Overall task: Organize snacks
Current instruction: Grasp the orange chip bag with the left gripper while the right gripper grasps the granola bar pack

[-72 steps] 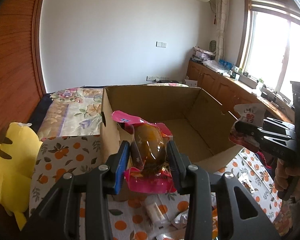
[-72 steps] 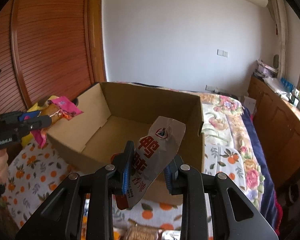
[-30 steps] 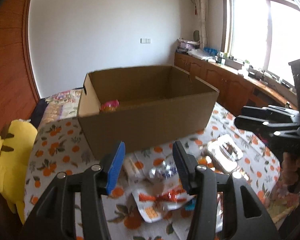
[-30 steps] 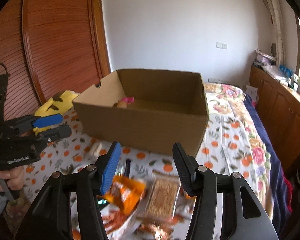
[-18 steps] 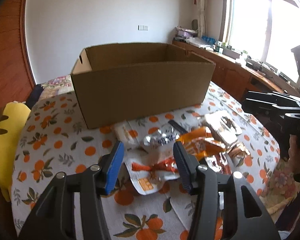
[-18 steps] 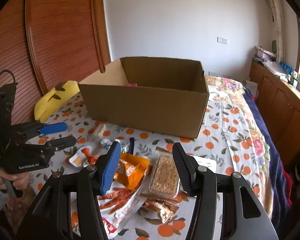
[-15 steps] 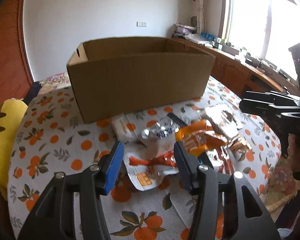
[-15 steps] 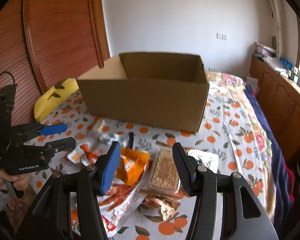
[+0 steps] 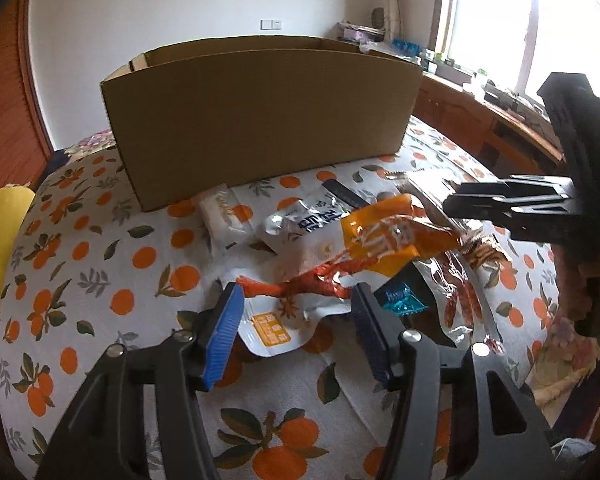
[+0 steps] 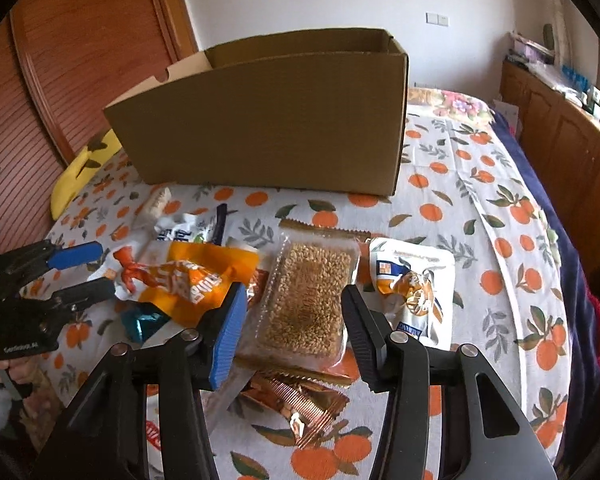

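left gripper: jaws apart, empty, over white lobster packet
right gripper: jaws apart, empty, astride grain bar
risk: overlapping orange bag may snag and drag

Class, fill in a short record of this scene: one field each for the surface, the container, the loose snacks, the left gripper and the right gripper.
surface: orange-print cloth
container: open cardboard box, upright, behind the snacks
snacks: orange packet, grain bar, white pouch, lying loose in front of the box
left gripper: open, over a white packet with a red print
right gripper: open, astride the grain bar
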Demonstrator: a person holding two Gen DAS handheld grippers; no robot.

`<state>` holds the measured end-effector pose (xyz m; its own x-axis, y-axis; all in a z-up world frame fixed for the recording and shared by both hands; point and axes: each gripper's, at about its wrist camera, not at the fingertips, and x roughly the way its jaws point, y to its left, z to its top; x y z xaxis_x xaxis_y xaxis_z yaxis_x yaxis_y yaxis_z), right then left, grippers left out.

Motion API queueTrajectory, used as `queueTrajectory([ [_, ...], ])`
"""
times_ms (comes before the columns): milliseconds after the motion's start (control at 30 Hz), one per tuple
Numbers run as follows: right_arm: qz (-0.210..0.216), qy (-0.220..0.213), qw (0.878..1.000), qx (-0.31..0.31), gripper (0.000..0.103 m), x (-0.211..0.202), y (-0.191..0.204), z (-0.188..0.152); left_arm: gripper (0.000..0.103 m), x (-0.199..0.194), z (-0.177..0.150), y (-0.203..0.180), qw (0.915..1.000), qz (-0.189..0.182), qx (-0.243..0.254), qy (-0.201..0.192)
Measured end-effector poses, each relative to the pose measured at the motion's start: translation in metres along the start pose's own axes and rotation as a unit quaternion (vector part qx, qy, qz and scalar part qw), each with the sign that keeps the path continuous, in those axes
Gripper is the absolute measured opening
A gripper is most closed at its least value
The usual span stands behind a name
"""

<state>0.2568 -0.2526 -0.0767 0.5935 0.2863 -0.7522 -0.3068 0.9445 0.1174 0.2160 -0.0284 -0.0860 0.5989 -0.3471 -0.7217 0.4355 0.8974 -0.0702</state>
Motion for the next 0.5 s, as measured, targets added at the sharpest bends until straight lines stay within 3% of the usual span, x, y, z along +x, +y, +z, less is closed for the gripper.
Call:
queueTrajectory([
  [500,-0.009,0.003,1.000,0.010,0.052,0.024,-0.008,-0.009,0.062,0.007,0.010,-0.045,0.9950,-0.002,0.100,0.010],
])
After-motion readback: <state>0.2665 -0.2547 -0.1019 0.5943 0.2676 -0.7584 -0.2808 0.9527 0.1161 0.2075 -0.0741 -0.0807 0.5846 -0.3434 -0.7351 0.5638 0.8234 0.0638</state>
